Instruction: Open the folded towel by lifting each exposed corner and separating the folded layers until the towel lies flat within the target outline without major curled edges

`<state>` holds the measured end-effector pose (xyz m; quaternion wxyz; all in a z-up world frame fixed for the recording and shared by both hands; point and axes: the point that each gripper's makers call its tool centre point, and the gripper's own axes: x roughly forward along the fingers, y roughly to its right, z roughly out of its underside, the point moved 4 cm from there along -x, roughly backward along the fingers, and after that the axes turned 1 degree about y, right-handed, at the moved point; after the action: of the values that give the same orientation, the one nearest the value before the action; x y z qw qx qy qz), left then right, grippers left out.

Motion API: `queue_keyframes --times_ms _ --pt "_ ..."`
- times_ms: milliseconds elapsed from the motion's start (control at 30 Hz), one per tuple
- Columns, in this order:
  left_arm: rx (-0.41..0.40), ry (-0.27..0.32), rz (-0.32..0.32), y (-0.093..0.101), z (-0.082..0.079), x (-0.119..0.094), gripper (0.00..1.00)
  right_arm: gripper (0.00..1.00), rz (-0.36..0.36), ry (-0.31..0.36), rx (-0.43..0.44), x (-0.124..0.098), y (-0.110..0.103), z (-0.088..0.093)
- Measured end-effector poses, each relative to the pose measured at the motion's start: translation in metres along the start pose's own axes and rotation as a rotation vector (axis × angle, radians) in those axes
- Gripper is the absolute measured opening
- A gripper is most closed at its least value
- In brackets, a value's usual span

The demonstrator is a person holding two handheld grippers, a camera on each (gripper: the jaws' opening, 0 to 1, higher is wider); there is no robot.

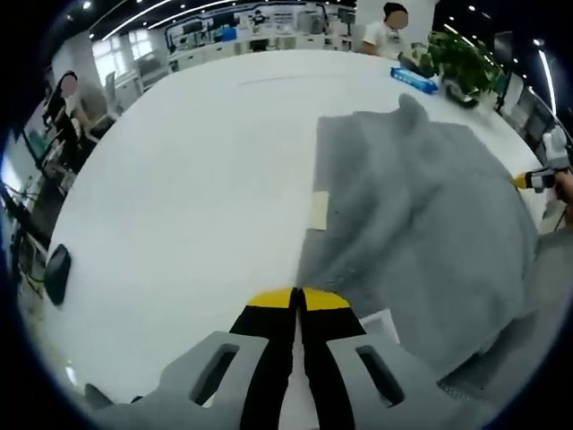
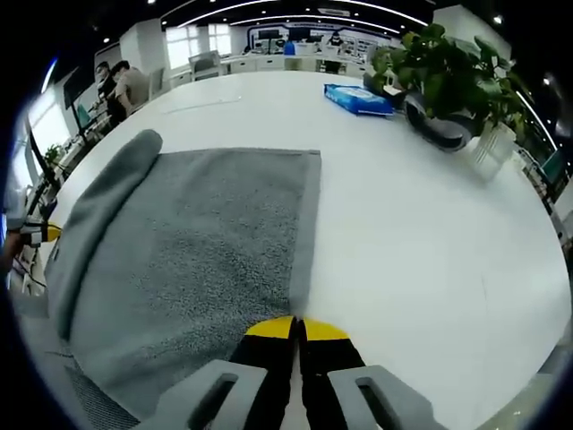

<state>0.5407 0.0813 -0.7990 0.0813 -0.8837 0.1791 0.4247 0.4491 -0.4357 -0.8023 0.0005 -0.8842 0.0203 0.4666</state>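
Note:
A grey towel (image 1: 421, 224) lies partly bunched on the white table (image 1: 197, 179), with a pale label (image 1: 319, 211) on its near edge. My left gripper (image 1: 298, 299) is shut, its yellow tips pinching the towel's near corner. In the right gripper view the towel (image 2: 197, 251) spreads flat, with a rolled fold (image 2: 98, 215) along its left side. My right gripper (image 2: 295, 330) is shut on the towel's near right corner. The right gripper (image 1: 537, 179) also peeks in at the right edge of the left gripper view, and the left gripper (image 2: 36, 235) at the far left of the right gripper view.
A blue packet (image 2: 358, 98) and a potted plant (image 2: 448, 72) stand on the table (image 2: 421, 251) beyond the towel. A dark oval object (image 1: 56, 273) lies at the table's left edge. A person (image 1: 385, 31) sits at the far end. Faint outline marks (image 1: 277, 79) cross the tabletop.

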Motion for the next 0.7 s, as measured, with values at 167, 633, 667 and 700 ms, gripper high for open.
queue_keyframes --times_ms 167,633,667,700 --pt "0.016 0.002 -0.026 -0.012 0.002 -0.002 0.01 0.0 0.001 0.004 0.005 0.0 0.001 0.0" --pt "0.033 -0.031 -0.111 -0.06 0.008 -0.014 0.01 0.0 0.035 0.014 0.018 -0.001 0.011 0.001" --pt "0.024 -0.032 -0.11 -0.063 0.01 -0.015 0.01 0.0 0.042 0.014 0.014 -0.001 0.012 0.001" --pt "0.021 -0.033 -0.112 -0.064 0.01 -0.016 0.01 0.0 0.048 0.013 0.015 -0.002 0.014 0.002"
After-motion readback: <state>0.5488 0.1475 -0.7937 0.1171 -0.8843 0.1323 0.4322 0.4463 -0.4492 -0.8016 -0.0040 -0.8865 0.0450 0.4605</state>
